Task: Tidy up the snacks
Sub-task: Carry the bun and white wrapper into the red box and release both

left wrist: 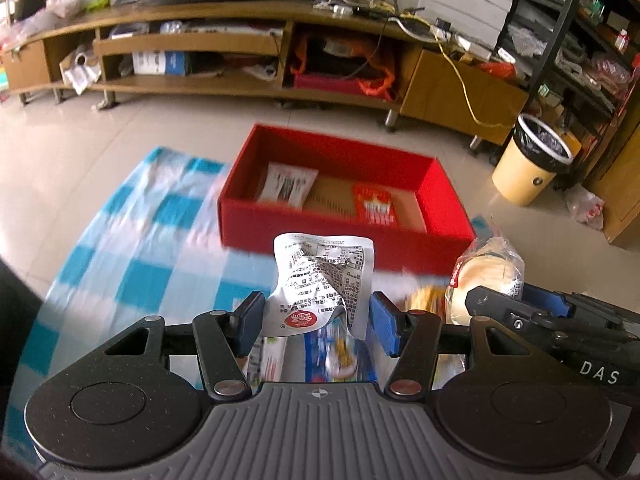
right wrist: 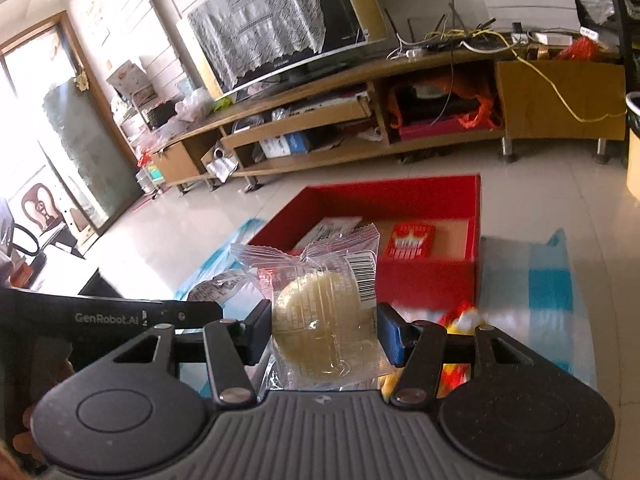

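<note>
Snacks are held by both grippers, one each, above a blue-and-white checked cloth (left wrist: 132, 240). The left gripper (left wrist: 318, 322) has its jaws narrowed onto a crumpled white snack packet (left wrist: 320, 280), printed with black text and a red round logo; the packet stands up between the blue pads and rises above them. The right gripper (right wrist: 322, 334) has its jaws narrowed onto a clear-wrapped round pastry (right wrist: 320, 312), pale yellow, with a barcode label on the wrapper's right side; the pads press on both sides of the wrapper. In the left wrist view, the right gripper and its pastry appear just to the right of the left gripper. Ahead of both grippers, on the cloth, lies an open red box (left wrist: 344, 232). On its brown floor lie a white packet (left wrist: 286, 184) toward the left and a red packet (left wrist: 374, 204) to the right of it, apart from each other. Below and between the left jaws, further blurred snack packs lie on the cloth. Beyond the box stands a wooden TV cabinet (left wrist: 200, 44), and ahead to the right a yellow waste bin (left wrist: 528, 164).
</note>
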The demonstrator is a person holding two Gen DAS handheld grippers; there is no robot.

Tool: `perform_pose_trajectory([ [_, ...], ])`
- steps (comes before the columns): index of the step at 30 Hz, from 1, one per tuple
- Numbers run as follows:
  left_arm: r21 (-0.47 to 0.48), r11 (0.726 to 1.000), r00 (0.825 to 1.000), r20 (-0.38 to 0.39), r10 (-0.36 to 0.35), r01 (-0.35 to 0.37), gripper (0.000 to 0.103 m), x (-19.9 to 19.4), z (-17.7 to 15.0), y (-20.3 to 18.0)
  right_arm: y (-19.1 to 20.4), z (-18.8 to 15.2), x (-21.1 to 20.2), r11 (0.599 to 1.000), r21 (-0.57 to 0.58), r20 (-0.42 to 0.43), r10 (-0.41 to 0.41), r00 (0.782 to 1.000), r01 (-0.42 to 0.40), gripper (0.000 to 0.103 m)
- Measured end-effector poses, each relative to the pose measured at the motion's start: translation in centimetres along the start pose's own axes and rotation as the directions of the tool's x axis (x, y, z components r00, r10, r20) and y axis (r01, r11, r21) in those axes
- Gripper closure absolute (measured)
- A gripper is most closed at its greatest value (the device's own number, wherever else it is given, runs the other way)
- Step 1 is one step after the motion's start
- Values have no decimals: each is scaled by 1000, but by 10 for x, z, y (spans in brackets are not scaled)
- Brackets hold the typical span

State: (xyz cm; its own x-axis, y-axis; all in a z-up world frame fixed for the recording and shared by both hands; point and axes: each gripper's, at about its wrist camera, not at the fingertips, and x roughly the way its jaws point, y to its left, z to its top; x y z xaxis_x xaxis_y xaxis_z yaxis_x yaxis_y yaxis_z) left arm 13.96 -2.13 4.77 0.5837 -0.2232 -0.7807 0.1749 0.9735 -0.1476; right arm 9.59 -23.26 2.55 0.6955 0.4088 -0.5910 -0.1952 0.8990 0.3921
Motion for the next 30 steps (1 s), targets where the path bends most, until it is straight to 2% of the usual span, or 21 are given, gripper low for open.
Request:
perform_pose_trajectory([
  [6, 0, 1000, 1000, 20, 22, -22, 39, 24, 32, 1, -6, 29, 27, 1000, -8, 22, -11, 1000, 11, 49],
  [15, 12, 998, 997, 31, 67, -67, 39, 67, 69, 1, -27, 60, 79, 999, 2, -2, -43, 999, 43, 49],
  [20, 34, 995, 996, 23, 91, -92, 39, 93, 77, 0, -39, 74, 107, 998, 15, -2, -58, 998, 58, 49],
  [27, 12, 995, 995, -13, 98, -98, 38, 123, 81, 15, -45, 77, 144, 994, -11, -25, -105, 994, 105, 49],
  [30, 4, 994, 994, -26, 108, -108, 34, 130, 79, 21, -49, 75, 155, 993, -11, -72, -116, 991, 115, 48],
])
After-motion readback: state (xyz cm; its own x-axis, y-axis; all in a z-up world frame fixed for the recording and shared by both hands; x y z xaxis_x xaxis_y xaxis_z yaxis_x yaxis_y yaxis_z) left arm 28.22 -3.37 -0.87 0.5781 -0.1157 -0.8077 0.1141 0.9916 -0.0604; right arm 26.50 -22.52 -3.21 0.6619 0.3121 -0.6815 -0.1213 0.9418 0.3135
